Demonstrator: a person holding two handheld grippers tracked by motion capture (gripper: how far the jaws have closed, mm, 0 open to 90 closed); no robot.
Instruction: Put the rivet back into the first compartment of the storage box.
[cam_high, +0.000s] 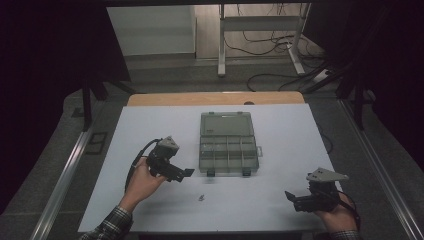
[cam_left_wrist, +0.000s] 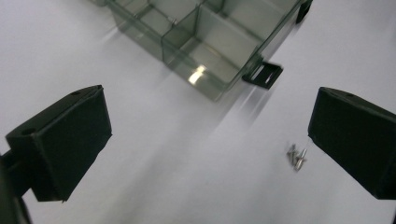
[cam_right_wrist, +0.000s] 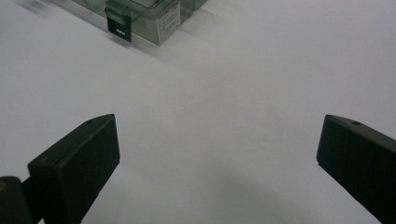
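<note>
From the high view, a white table (cam_high: 150, 125) holds a clear plastic box (cam_high: 227, 143) with its lid open and compartments showing, set near the middle. A small cluster of screws (cam_high: 201, 197) lies on the bare table in front of the box, toward the person. The left gripper (cam_high: 184, 173) hangs just left of the box's near corner, its jaws pointing right; the screws lie a little nearer the person and slightly right of its tips. The right gripper (cam_high: 291, 197) rests at the table's near right edge, jaws pointing left, well apart from the screws. The left hand is clearly the nearer one. In the left gripper view, the two black jaws stand wide apart with nothing between them. The screws (cam_left_wrist: 296, 156) lie close beside the inner face of the right-hand jaw, off centre rather than midway, and their long axes run roughly along the way the jaws point. The box (cam_left_wrist: 205, 42) sits beyond, with a black latch (cam_left_wrist: 264, 74) at its near edge. In the right gripper view, the jaws are also spread wide and empty over bare table, with a corner of the box (cam_right_wrist: 144, 14) far ahead.
</note>
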